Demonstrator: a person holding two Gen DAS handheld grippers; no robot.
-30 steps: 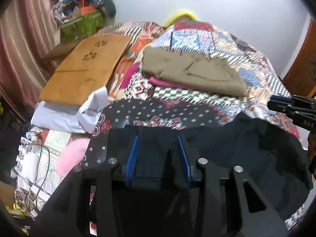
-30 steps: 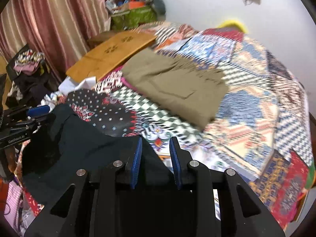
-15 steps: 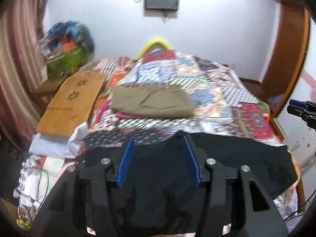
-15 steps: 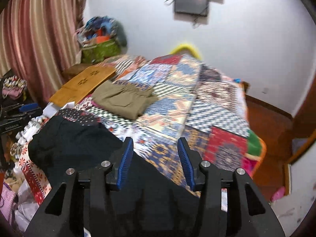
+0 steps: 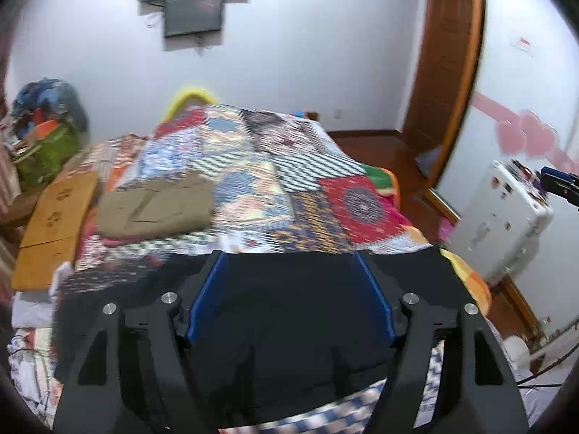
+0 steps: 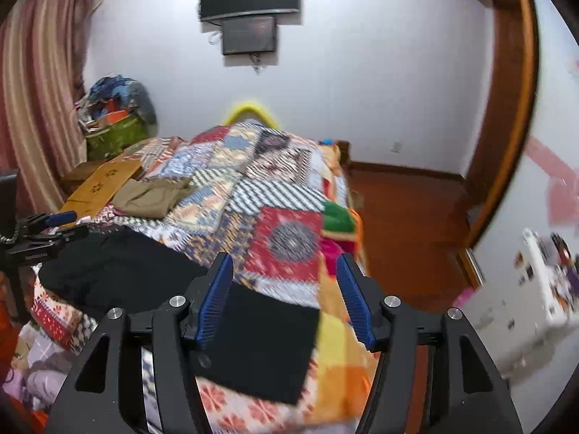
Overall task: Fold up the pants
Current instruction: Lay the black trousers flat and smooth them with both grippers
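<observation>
Dark folded pants (image 5: 289, 318) lie along the near edge of the patchwork bed (image 5: 282, 195); in the right wrist view the pants (image 6: 119, 271) stretch from the left to under my gripper. My left gripper (image 5: 289, 264) is open and empty above the pants. My right gripper (image 6: 284, 264) is open and empty above the pants' right end. The left gripper shows at the left edge of the right wrist view (image 6: 47, 231). The right gripper shows at the right edge of the left wrist view (image 5: 559, 184).
Folded olive-brown pants (image 5: 155, 209) lie further back on the bed. A wooden board (image 5: 54, 217) sits at the left. A pile of bags (image 6: 115, 115) is in the corner. A white appliance (image 5: 499, 217) stands on the right by the door frame (image 6: 506, 108).
Both grippers opened, let go of the dark pants and pulled back and up from the bed. The pants now lie flat at the near edge.
</observation>
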